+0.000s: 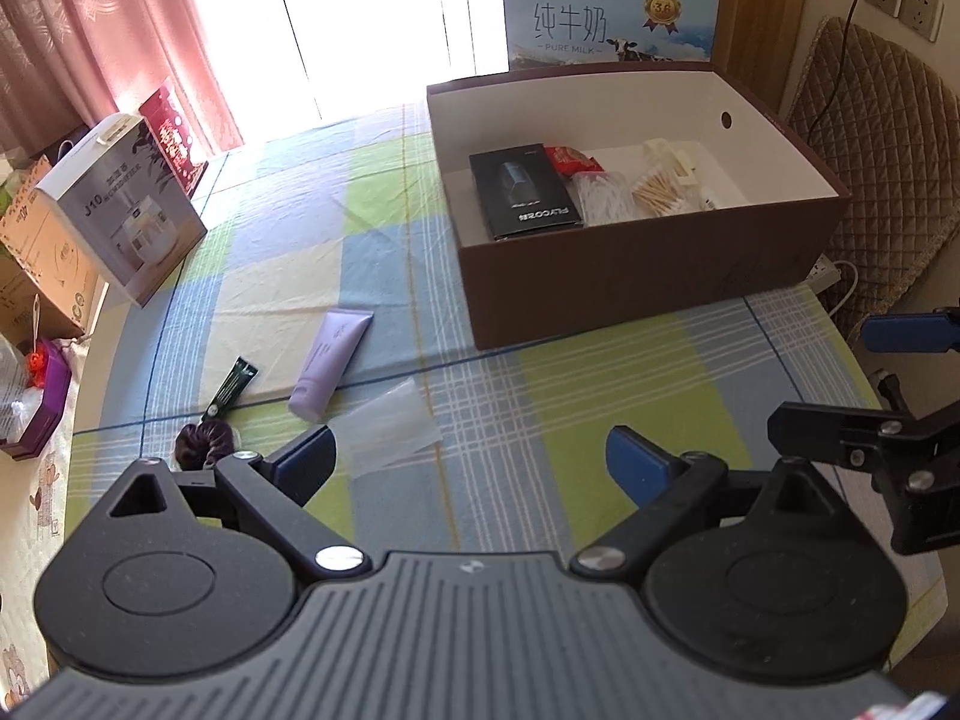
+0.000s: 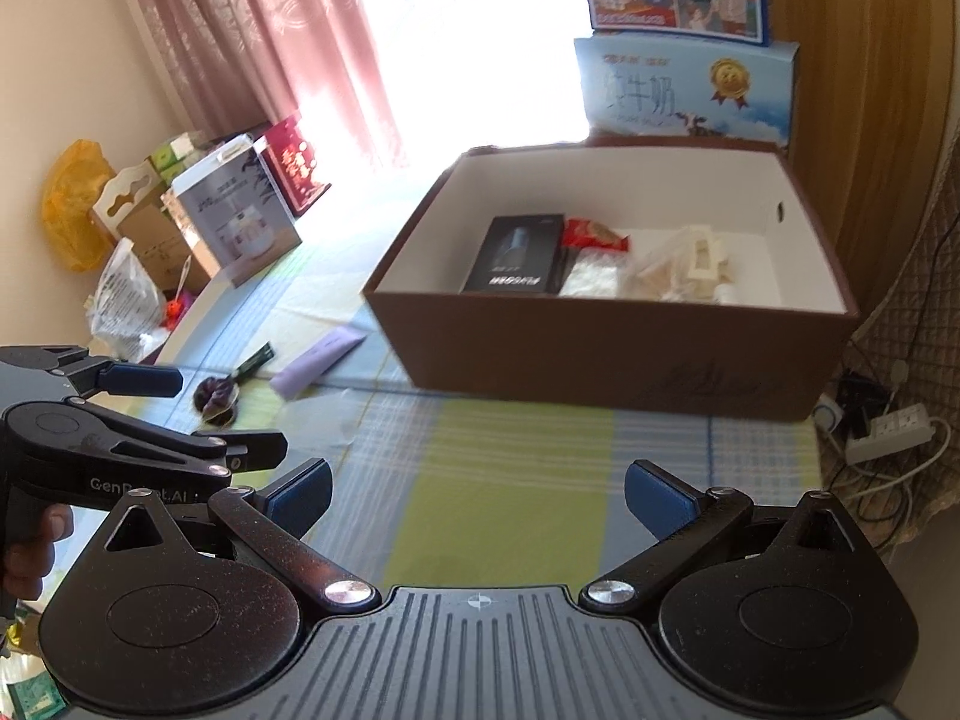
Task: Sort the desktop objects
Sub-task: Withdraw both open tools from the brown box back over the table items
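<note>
Left wrist: milk carton (image 1: pixel 612 18) reads "PURE MILK"; both hand-held grippers gape, empty.

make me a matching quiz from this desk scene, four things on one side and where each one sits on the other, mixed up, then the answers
Things:
1. black product box
2. lilac tube
3. clear plastic bag
4. dark purple scrunchie

Places:
A. on the cloth just ahead of the left gripper
B. inside the brown box, left end
C. on the cloth beside the thin green sachet
D. nearest the table's left edge, below the sachet

Pairs: 1-B, 2-C, 3-A, 4-D
</note>
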Available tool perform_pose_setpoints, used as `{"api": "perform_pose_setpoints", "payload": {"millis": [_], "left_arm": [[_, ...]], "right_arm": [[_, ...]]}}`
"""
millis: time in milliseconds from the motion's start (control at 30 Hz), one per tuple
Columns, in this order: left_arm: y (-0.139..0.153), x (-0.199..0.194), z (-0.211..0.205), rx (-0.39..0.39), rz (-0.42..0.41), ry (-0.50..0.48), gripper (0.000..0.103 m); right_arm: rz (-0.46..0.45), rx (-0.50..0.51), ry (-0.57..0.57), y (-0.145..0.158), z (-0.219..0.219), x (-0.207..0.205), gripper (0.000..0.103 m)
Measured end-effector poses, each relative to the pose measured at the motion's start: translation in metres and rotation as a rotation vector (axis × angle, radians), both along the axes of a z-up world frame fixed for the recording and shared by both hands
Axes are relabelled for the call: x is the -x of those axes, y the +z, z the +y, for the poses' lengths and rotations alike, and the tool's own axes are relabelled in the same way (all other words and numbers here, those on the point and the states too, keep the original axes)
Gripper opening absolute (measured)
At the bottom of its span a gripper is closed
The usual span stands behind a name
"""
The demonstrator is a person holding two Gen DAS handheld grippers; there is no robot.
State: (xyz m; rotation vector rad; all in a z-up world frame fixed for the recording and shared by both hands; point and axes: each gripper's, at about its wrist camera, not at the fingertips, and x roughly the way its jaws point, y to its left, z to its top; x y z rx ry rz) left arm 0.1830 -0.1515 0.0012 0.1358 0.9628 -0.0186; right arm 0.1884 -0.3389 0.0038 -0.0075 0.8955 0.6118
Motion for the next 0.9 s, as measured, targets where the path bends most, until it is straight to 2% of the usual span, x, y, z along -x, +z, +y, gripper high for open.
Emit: {"api": "perform_pose_setpoints", "payload": {"millis": [533,900], "left_arm": [[-0.006,0.037,0.07,-0.004,0.02,0.073,0.095],[-0.018,0.05,0.124,-0.006,0.026,0.129,0.095]], "right_arm": [[0.02,-0.002,0.072,-0.007,0.063,0.024,0.101],[0.057,-0.003,0.072,-0.032,0.105,0.032,0.101]]}}
